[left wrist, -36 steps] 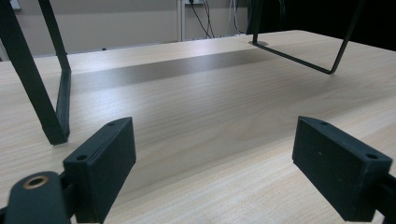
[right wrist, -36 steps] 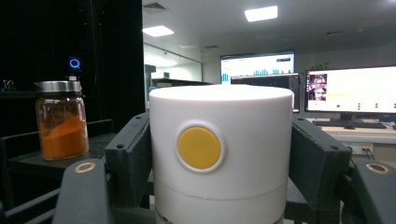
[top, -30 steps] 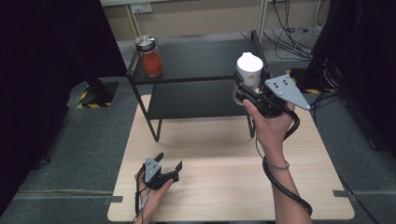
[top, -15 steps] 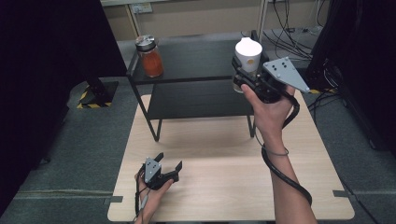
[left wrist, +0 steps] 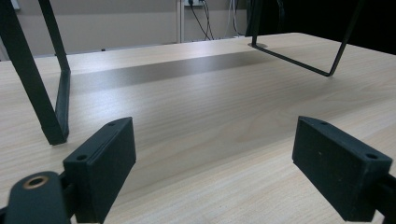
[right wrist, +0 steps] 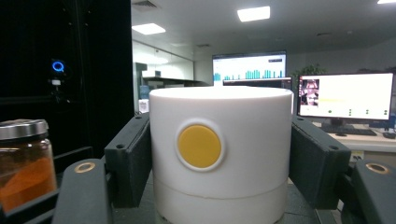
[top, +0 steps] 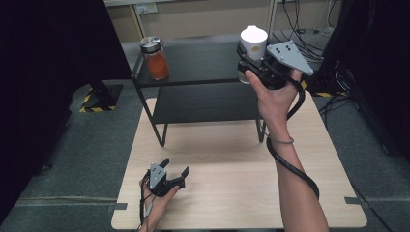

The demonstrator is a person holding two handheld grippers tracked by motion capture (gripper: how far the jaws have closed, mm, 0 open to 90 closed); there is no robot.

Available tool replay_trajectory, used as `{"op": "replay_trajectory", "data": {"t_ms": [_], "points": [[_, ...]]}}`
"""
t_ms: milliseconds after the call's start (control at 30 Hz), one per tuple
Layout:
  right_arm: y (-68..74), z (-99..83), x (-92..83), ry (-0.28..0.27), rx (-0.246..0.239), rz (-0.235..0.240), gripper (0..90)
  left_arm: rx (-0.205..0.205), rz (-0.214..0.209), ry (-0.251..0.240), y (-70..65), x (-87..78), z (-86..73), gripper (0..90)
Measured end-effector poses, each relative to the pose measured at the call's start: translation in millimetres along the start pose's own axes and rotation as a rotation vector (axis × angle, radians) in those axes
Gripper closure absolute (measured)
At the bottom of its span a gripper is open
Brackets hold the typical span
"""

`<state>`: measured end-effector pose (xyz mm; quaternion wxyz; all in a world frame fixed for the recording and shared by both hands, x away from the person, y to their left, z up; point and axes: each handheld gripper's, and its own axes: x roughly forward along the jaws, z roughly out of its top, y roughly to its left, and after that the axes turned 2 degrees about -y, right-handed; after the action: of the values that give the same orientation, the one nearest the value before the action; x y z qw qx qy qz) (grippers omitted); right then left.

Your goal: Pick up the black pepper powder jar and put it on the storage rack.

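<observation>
No readable text, brand or number is showing on anything at hand. The white container [right wrist: 219, 154] is carrying just a plain yellow round dot [right wrist: 199, 146], with no lettering on it. The jar [right wrist: 23, 163] of orange contents is showing no legible label. Two monitors [right wrist: 345, 95] in the background are displaying bar charts and lines of writing, all too small to read. A blue ring light [right wrist: 58, 66] is glowing on the dark cabinet, without any wording
</observation>
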<state>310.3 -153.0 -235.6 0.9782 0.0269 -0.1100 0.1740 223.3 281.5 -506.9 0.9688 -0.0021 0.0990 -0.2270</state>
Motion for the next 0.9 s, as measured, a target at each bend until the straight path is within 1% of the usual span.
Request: {"op": "replay_trajectory", "data": {"t_ms": [200,400,667,767,900], "points": [[1.8,6.0,17.0,0.021,0.0,-0.024,30.7,-0.006,-0.002,-0.001,0.8,0.1,-0.3,13.0],[2.6,14.0,34.1,0.041,-0.014,-0.045,30.7,-0.005,-0.003,0.0,1.0,0.2,0.0,12.9],[-0.1,21.9,55.2,0.07,-0.018,-0.081,30.7,-0.002,-0.004,-0.001,0.9,0.1,-0.1,12.9],[-2.1,24.4,63.9,0.089,-0.035,-0.09,30.7,-0.003,-0.005,0.0,1.0,0.2,0.0,12.9],[-4.3,24.5,70.1,0.094,-0.032,-0.1,30.7,-0.005,-0.005,0.002,1.4,0.3,0.3,12.9]]}}
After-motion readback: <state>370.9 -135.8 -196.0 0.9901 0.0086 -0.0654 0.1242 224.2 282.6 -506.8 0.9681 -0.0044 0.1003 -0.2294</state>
